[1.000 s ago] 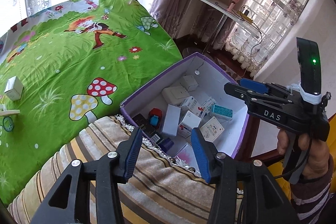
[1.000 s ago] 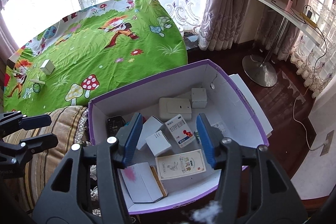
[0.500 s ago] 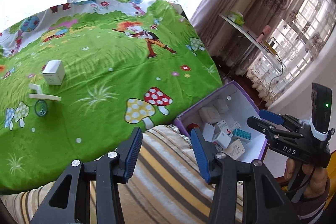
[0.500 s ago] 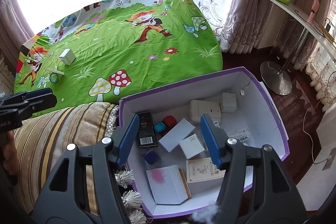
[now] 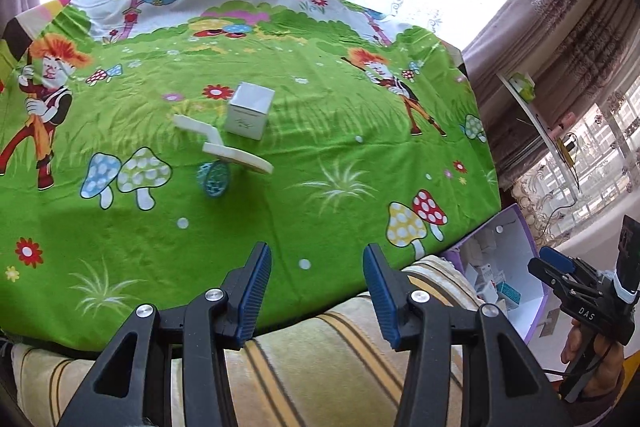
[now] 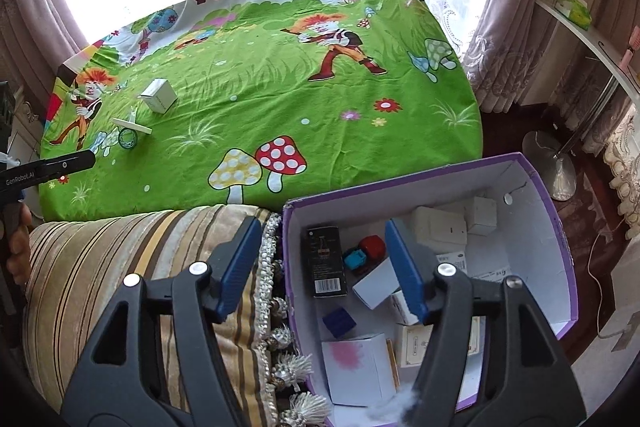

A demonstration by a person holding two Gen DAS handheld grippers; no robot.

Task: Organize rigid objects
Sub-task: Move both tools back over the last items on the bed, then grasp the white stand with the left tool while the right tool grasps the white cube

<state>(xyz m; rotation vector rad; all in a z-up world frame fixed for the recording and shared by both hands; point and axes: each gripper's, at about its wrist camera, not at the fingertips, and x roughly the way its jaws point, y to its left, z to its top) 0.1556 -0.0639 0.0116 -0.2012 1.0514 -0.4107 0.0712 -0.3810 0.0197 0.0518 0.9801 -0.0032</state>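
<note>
While both tools (image 5: 316, 287) (image 6: 320, 267) gape empty, three items (one white box (image 5: 250, 111)) dot the cloth (image 5: 320, 187).

I see a bright green sheet (image 5: 280, 219) printed with red-and-white and yellow spotted mushrooms, flowers and orange-haired cartoon figures. On it sit a white cube box (image 5: 249, 111), a cream flat piece (image 5: 236, 154) and a teal ring (image 5: 215, 179). My left claw (image 5: 316, 291) and right claw (image 6: 324, 267) are black with blue pads. The cushion (image 6: 120, 259) is striped beige, brown and yellow. The storage box (image 6: 556, 235) is purple outside, white inside, holding a black carton (image 6: 326, 261), a red block (image 6: 373, 246) and white cartons.
</note>
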